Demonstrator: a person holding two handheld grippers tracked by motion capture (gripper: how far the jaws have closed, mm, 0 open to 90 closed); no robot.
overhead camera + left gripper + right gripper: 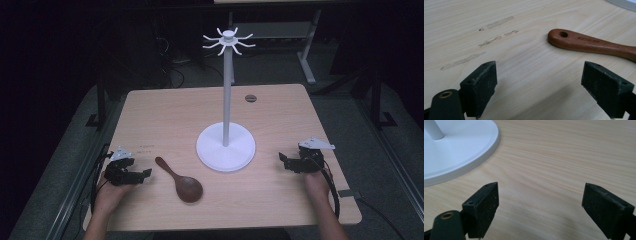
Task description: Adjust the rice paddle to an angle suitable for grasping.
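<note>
A brown wooden spoon (180, 180) lies flat on the table, bowl toward the front edge, handle toward the back left. Its handle end with a hanging hole (584, 42) lies just beyond my left gripper (539, 87), whose jaws stand wide apart with bare table between them. In the high view the left gripper (145, 173) rests at the table's front left, a short way left of the spoon. A white hook stand (226, 145) with a tall pole and a ring of hooks on top stands mid-table. My right gripper (283, 161) rests open to the right of its base (461, 152).
The light wood table (280, 115) has a small dark round grommet (250, 98) near its far edge. Faint smear marks (486, 37) lie on the wood left of the spoon handle. Dark floor, cables and table legs surround the table.
</note>
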